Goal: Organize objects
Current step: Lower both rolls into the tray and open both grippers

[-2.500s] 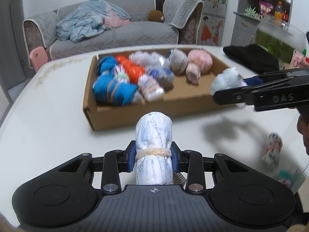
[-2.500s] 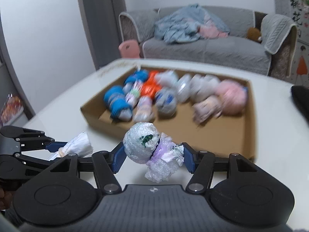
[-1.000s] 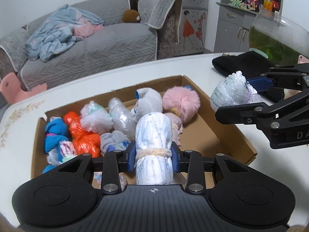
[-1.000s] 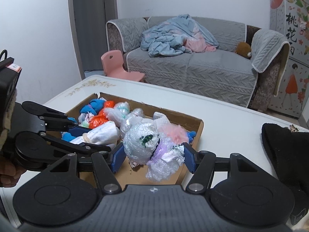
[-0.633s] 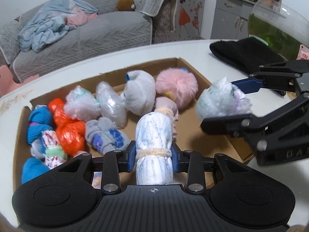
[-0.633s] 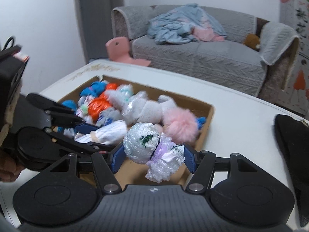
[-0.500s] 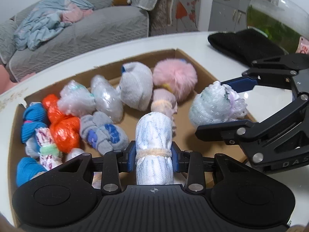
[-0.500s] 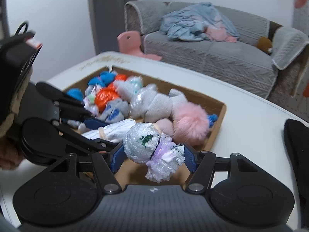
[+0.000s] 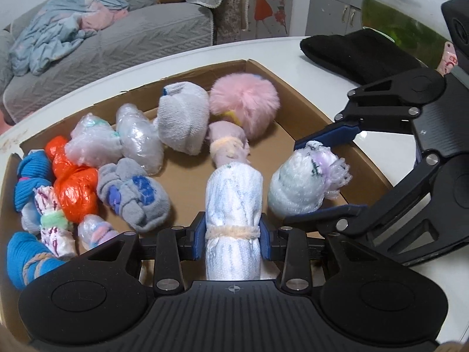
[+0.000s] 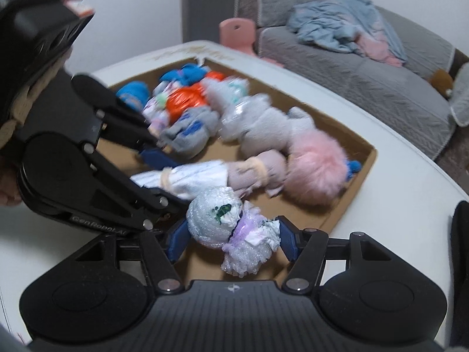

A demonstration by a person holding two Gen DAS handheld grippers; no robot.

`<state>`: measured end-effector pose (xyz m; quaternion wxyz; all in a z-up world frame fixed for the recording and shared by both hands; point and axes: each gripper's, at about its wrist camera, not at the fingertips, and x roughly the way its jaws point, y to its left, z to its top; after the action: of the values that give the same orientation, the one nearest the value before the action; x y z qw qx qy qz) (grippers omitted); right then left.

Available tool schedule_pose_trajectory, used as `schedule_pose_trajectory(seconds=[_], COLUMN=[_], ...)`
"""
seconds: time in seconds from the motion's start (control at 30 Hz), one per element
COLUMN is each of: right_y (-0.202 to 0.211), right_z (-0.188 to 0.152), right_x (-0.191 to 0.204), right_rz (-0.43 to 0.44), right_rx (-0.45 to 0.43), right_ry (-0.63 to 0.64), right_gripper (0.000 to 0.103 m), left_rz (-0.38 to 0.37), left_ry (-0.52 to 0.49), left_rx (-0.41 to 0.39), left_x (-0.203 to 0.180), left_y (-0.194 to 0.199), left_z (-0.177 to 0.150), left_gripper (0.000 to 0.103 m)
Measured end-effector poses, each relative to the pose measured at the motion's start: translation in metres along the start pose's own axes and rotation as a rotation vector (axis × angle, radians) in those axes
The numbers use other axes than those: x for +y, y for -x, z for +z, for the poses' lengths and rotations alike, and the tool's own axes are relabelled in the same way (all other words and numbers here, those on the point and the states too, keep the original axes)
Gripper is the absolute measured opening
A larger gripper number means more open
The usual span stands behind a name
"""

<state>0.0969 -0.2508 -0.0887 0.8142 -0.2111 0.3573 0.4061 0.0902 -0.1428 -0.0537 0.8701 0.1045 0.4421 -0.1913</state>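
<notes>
Both grippers loaded, low over the box [image 9: 307, 111].

Left gripper [image 9: 233, 236], lower centre of its frame: nearly shut, pinching a white roll [image 9: 233, 202] at its band; the roll's long axis runs straight ahead, tip just short of a banded pink roll [image 9: 228, 143]. Right gripper [image 10: 233, 242]: about half open, clamped on a bubble-wrap bundle [image 10: 217, 220], which sits right of the white roll over bare cardboard by the box's near right wall. Likely next: release both into that gap. Cannot tell whether either touches the floor.
</notes>
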Motion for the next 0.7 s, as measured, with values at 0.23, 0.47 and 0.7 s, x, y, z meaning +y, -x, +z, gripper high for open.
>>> schedule_pose_trajectory(seconds=[0.23, 0.47, 0.7], right_y=[0.004, 0.009, 0.004], right_z=[-0.003, -0.001, 0.008], right_x=[0.006, 0.013, 0.013], right_rz=[0.019, 0.033, 0.013], right_rx=[0.027, 0.087, 0.116], right_ry=[0.038, 0.053, 0.05], right_gripper=[0.059, 0.06, 0.06], left_rz=[-0.005, -0.025, -0.05], left_ry=[0.016, 0.03, 0.038], left_rx=[0.023, 0.045, 0.07], left_x=[-0.006, -0.018, -0.011], left_y=[0.009, 0.022, 0.022], left_z=[-0.008, -0.023, -0.013], left_gripper=[0.041, 0.041, 0.051])
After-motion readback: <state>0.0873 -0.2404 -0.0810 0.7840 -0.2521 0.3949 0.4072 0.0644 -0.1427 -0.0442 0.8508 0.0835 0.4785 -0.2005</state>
